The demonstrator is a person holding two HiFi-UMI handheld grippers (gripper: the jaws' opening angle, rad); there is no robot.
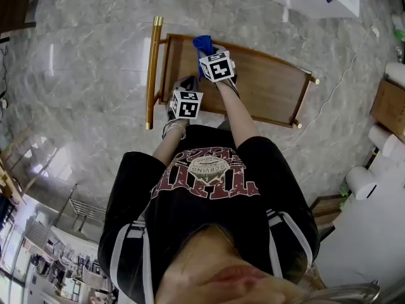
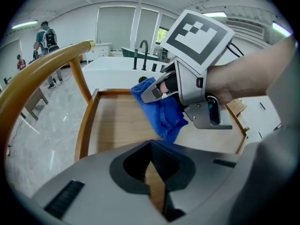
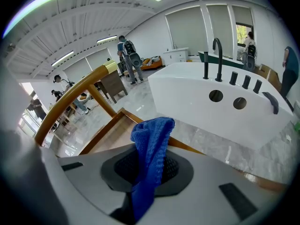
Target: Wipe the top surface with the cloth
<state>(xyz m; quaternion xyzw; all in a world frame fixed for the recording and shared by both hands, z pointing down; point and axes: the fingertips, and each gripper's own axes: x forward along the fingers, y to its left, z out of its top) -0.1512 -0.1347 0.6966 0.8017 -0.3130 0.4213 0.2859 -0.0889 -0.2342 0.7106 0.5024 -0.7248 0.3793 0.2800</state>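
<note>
- Steeply from above, the head view shows a wooden trolley top with a raised rim, standing on a grey marble floor, with a gold handle bar along its left end
- Up at the far left corner of that top, the right gripper is clenched on a blue cloth; the left gripper sits nearer the person, by the near left edge
- Next, the left gripper view: its jaws are drawn together with only a thin sliver of the wood showing between them, and nothing gripped
- Ahead of them the cloth hangs bunched from the right gripper's fingers, down over the wooden surface; whether it touches the wood is unclear
- Lastly, the right gripper view: the cloth stands pinched between the two jaws, its free end folded over above them
- Beyond it are the trolley's rim, then a white counter with a black tap
</note>
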